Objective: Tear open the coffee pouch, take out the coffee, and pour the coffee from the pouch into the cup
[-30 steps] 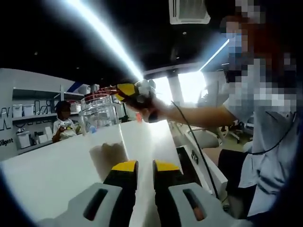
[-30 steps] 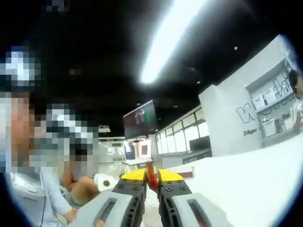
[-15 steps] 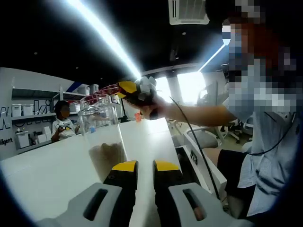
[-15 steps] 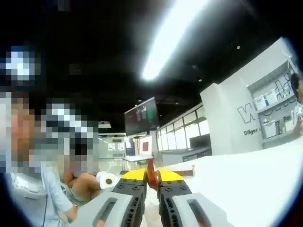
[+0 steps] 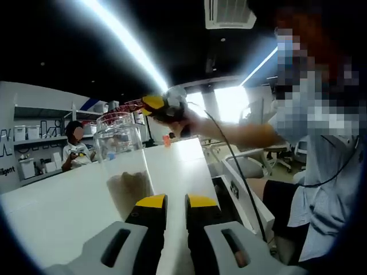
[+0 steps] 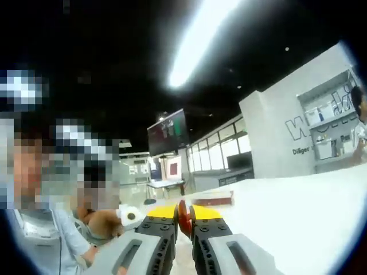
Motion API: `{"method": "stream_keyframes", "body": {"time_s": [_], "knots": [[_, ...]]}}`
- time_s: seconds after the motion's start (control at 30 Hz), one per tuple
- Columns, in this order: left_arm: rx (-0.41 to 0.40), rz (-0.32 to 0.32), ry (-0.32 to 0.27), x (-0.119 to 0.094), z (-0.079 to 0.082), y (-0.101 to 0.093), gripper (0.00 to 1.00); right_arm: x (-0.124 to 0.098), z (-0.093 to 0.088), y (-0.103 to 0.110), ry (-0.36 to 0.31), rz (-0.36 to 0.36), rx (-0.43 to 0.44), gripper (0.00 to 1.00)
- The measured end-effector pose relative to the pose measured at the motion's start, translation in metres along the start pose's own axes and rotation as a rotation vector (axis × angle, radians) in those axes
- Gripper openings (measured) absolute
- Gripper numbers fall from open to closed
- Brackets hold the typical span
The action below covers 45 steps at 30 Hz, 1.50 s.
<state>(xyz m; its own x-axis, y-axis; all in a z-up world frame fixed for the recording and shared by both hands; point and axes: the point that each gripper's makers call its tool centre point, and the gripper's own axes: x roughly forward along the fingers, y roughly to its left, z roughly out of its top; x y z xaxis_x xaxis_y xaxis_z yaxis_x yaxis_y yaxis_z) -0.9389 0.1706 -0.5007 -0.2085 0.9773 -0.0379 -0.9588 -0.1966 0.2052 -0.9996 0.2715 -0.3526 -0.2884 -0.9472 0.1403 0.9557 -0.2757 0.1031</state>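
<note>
Over the clear glass cup [image 5: 121, 157], which has a layer of brown coffee powder in its base and stands on the white table [image 5: 63, 212], the right gripper [image 5: 150, 105] holds a thin red coffee pouch [image 5: 133, 105] near the rim. In the left gripper view that gripper enters from the right, a person's hand [image 5: 186, 121] behind it. The pouch lies roughly level, its free end reaching over the cup's mouth.

The step in hand looks to be the pour itself. To do it well, the torn end should stay inside the rim and the pouch should tip down steadily, so that the powder drops into the glass rather than onto the table. A light shake at the end would help clear the last grains. The grip must not slacken while the pouch is tilted.

In the right gripper view the right gripper [image 6: 184, 219] has its yellow-tipped jaws clenched on the red coffee pouch [image 6: 182, 216], which shows as a narrow red strip standing edge-on between them.

The left gripper [image 5: 175, 201] hangs low in front of the table with its jaws drawn close together and nothing between them. The cup stands ahead of those jaws and a little to their left, apart from them; the pouch is higher, above the cup.
</note>
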Motion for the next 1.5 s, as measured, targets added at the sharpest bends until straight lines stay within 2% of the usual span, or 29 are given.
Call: {"method": "stream_keyframes", "body": {"time_s": [0.1, 0.17, 0.3, 0.43, 0.73, 1.03, 1.17, 1.33, 1.5], "knots": [[0.000, 0.001, -0.003, 0.000, 0.001, 0.000, 0.15, 0.006, 0.000, 0.003, 0.043, 0.006, 0.005, 0.09], [0.002, 0.001, -0.005, -0.001, 0.001, 0.001, 0.15, 0.012, -0.010, 0.011, 0.121, 0.022, -0.008, 0.09], [0.001, 0.000, -0.003, -0.001, 0.001, 0.000, 0.15, 0.021, -0.007, 0.008, 0.132, 0.008, -0.012, 0.09], [0.003, -0.001, -0.005, -0.001, 0.001, 0.000, 0.15, 0.029, -0.012, 0.009, 0.147, 0.004, -0.028, 0.09], [0.009, -0.005, -0.003, -0.001, 0.001, -0.001, 0.15, 0.048, -0.008, 0.020, 0.069, 0.034, -0.034, 0.09], [0.011, -0.003, -0.001, -0.001, 0.000, -0.001, 0.16, 0.054, 0.003, 0.015, -0.042, 0.027, -0.038, 0.09], [0.011, 0.006, 0.002, -0.001, 0.000, 0.002, 0.17, 0.055, 0.006, 0.011, -0.057, 0.019, -0.031, 0.09], [-0.013, 0.064, -0.014, -0.004, 0.002, 0.015, 0.18, 0.058, 0.006, 0.008, -0.053, 0.028, -0.024, 0.09], [-0.019, 0.066, 0.009, -0.003, -0.002, 0.016, 0.18, 0.062, 0.003, 0.015, -0.066, 0.026, -0.007, 0.09]]}}
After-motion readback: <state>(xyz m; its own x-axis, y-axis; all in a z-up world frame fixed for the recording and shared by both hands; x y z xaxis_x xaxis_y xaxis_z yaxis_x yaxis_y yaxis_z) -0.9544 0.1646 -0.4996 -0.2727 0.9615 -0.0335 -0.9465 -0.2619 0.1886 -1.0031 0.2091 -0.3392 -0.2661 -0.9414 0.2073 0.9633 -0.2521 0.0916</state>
